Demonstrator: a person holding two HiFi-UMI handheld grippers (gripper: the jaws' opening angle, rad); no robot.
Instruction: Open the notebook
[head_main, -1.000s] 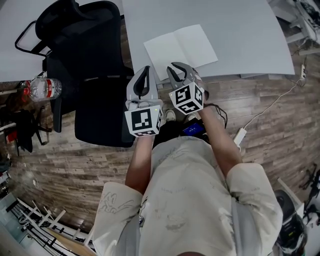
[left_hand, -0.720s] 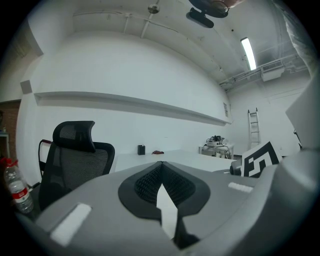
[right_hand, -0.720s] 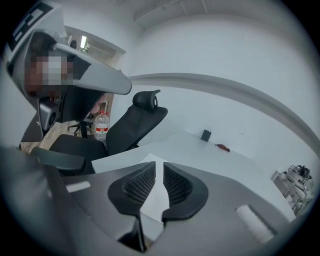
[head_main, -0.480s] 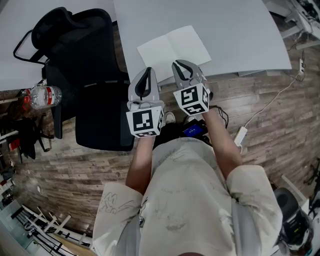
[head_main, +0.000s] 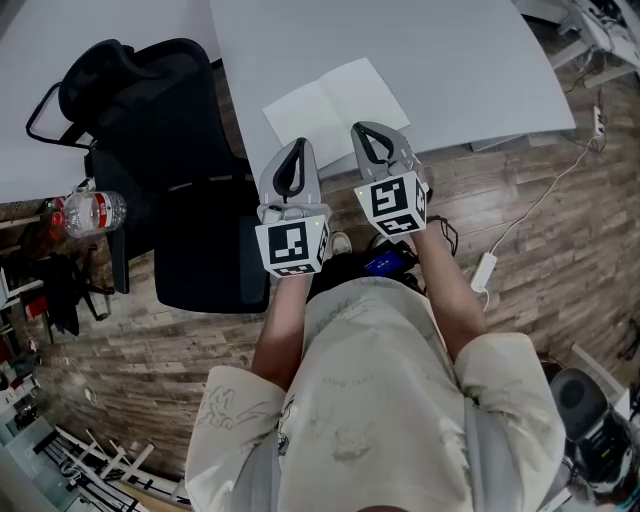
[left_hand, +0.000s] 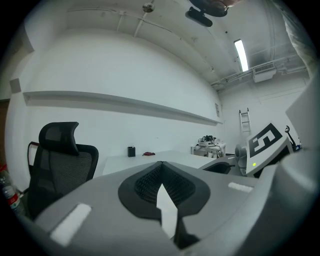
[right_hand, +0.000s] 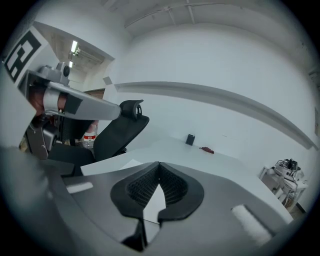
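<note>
The notebook (head_main: 335, 105) lies open, white pages up, near the front edge of the white table (head_main: 450, 60). My left gripper (head_main: 296, 145) hangs at the notebook's near left corner, shut and empty. Its tips meet in the left gripper view (left_hand: 161, 162). My right gripper (head_main: 362, 128) is over the near edge of the right page; its jaws have just been closing with nothing between them. They meet, shut and empty, in the right gripper view (right_hand: 159, 163). A white page of the notebook (right_hand: 129, 163) shows just beyond them.
A black office chair (head_main: 190, 160) stands left of the table beside my left gripper. A water bottle (head_main: 90, 212) sits further left. A white cable with an adapter (head_main: 483, 270) lies on the wooden floor at right. A small black pot (right_hand: 190, 139) stands far back on the table.
The right gripper's jaws have gone from apart to closed. Both grippers have drifted a little to the right relative to the notebook. The notebook itself lies as before.
</note>
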